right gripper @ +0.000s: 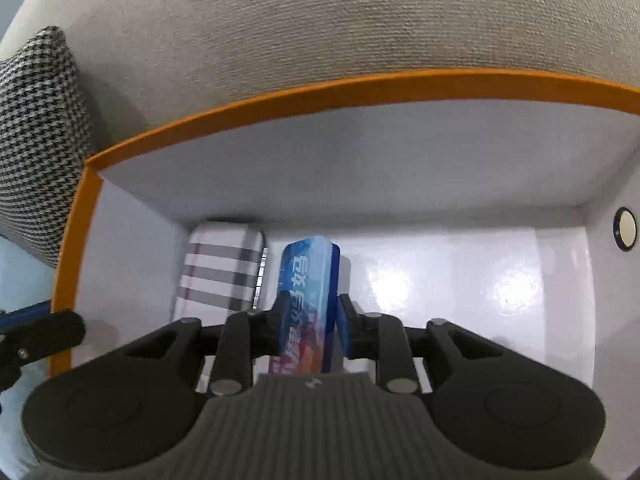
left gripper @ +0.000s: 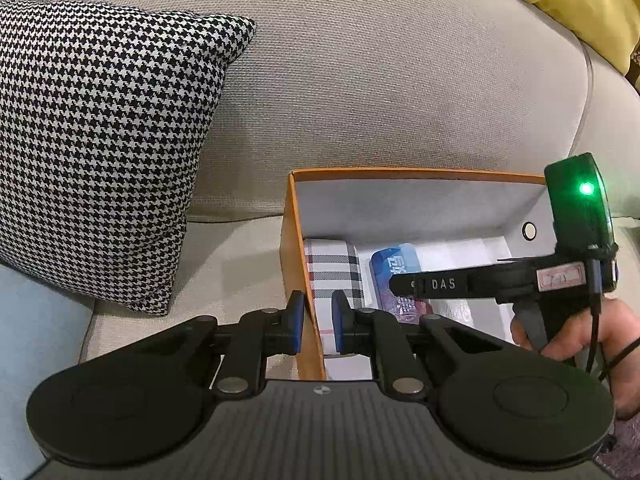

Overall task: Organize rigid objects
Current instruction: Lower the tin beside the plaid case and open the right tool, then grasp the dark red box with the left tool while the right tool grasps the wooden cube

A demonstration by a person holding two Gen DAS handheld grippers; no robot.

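An orange box (left gripper: 400,172) with a white inside sits on the sofa seat. A plaid case (left gripper: 334,276) lies flat along its left wall, and a blue printed packet (left gripper: 394,266) rests beside it. My left gripper (left gripper: 318,320) straddles the box's left wall, its pads shut on that wall. In the right wrist view the blue packet (right gripper: 308,280) stands on its edge, tilted, between the fingers of my right gripper (right gripper: 312,320). The jaws sit slightly apart around it, open. The plaid case (right gripper: 220,268) lies to its left under the orange rim (right gripper: 360,88).
A houndstooth cushion (left gripper: 100,140) leans on the beige sofa back (left gripper: 380,80), left of the box. A yellow cushion (left gripper: 580,0) is at the top right. A person's hand (left gripper: 572,340) holds the right gripper's handle. The right half of the box floor (right gripper: 480,280) is bare.
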